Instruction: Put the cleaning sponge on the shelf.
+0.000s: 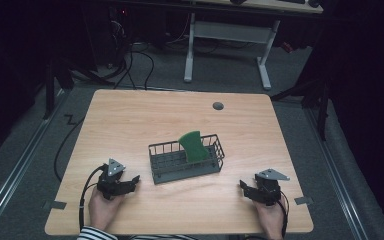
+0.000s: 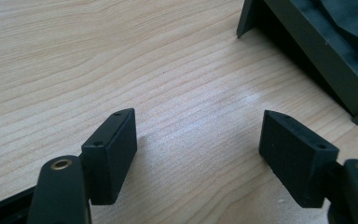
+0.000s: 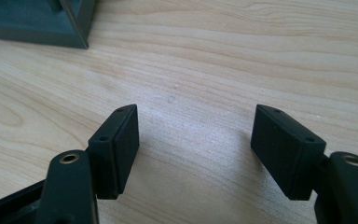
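Note:
A dark grey wire basket (image 1: 160, 151) stands near the middle of the wooden table, with a green sponge (image 1: 192, 145) leaning upright in its right half. My left gripper (image 1: 134, 180) rests on the table to the basket's lower left, held in a hand, jaws wide open over bare wood (image 2: 198, 140). The basket's base corner (image 2: 307, 51) shows at the upper right of the left gripper view. My right gripper (image 1: 243, 186) rests to the basket's lower right, also open and holding nothing (image 3: 193, 135). A basket corner (image 3: 37, 23) shows at the upper left of the right gripper view.
A round grey cable grommet (image 1: 218, 105) sits in the table near its far edge. Beyond the table stand the white legs of a desk (image 1: 264, 65) and cables on the dark floor. Tape tabs mark the table's left (image 1: 55, 204) and right (image 1: 303, 200) edges.

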The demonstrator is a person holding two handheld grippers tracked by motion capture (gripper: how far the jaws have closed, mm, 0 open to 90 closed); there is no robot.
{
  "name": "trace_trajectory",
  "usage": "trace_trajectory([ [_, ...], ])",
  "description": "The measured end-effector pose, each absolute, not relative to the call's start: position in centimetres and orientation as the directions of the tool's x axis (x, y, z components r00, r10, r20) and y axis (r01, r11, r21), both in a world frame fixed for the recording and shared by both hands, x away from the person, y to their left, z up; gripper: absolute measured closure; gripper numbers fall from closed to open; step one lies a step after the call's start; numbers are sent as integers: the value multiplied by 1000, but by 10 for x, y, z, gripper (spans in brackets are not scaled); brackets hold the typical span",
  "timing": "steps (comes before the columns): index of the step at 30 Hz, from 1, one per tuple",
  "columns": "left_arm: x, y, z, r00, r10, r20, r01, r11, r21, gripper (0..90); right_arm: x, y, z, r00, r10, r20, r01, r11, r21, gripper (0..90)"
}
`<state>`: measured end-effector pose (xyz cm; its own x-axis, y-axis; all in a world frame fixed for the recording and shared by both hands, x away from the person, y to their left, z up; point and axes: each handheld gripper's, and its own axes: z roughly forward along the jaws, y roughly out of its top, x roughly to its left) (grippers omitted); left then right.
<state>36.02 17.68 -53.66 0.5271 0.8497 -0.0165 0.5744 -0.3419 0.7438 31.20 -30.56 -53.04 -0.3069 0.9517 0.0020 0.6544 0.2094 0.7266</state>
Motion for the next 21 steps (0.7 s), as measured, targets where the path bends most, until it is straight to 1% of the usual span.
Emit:
trace_trajectory([
  [1, 360, 177, -537, 527, 850, -17, 574, -342, 744, 281, 312, -303, -531, -305, 952, -19, 653, 224, 724, 319],
  [6, 360, 177, -537, 527, 849, -17, 574, -342, 744, 281, 313, -303, -531, -300, 954, -19, 654, 221, 723, 302],
  [21, 360, 177, -537, 524, 851, -19, 576, -338, 745, 287, 313, -302, -531, -295, 955, -17, 658, 216, 721, 288],
])
